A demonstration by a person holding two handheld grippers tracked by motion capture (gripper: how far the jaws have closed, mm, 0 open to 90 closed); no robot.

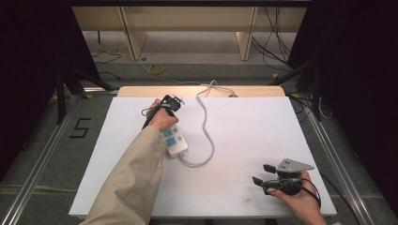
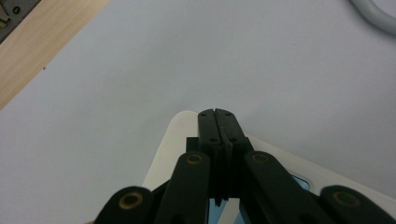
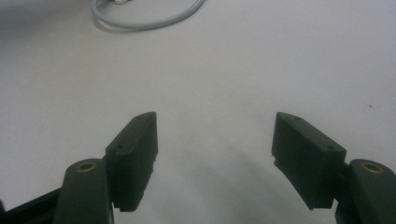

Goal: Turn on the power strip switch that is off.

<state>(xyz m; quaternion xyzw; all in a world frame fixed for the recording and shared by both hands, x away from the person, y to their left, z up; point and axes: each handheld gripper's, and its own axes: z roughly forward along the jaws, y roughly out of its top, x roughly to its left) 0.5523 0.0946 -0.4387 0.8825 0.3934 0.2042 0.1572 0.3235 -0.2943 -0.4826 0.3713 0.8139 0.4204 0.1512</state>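
Observation:
A white power strip (image 1: 174, 142) with blue sockets lies on the white board, left of centre. Its grey cable (image 1: 205, 123) snakes to the far edge. My left gripper (image 2: 218, 113) is shut, jaws pressed together with nothing between them, right over the strip's rounded end (image 2: 180, 128). Whether the tips touch it I cannot tell. In the high view the left hand (image 1: 162, 119) covers that end of the strip. My right gripper (image 1: 261, 174) rests low at the front right, open and holding nothing (image 3: 215, 135), well apart from the strip.
The white board (image 1: 253, 126) covers a wooden table whose far edge (image 1: 141, 91) shows as a strip. A loop of cable (image 3: 144, 21) lies far ahead of the right jaws. Metal rails and dark stands flank both sides.

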